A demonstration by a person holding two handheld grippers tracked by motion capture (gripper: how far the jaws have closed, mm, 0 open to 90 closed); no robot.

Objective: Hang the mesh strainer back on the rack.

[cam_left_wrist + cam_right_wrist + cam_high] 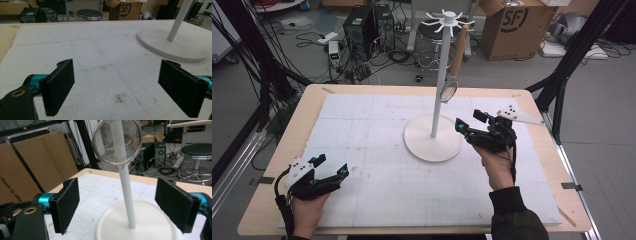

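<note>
A cardboard box [512, 27] sits upper right of the frame on the floor, a round stool [432, 32] at top centre, black computer cases [367, 25] upper left beside tangled cables [357, 70]; the desk [277, 165] carries a white mat [377, 150]

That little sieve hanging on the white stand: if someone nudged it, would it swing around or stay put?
The sieve would probably swing: it hangs by its wooden handle from one hook at the top of the stand, free below. It looks light, a thin rim around fine mesh. The mesh might dent if squeezed. The stand's wide base suggests it would not tip.
</note>
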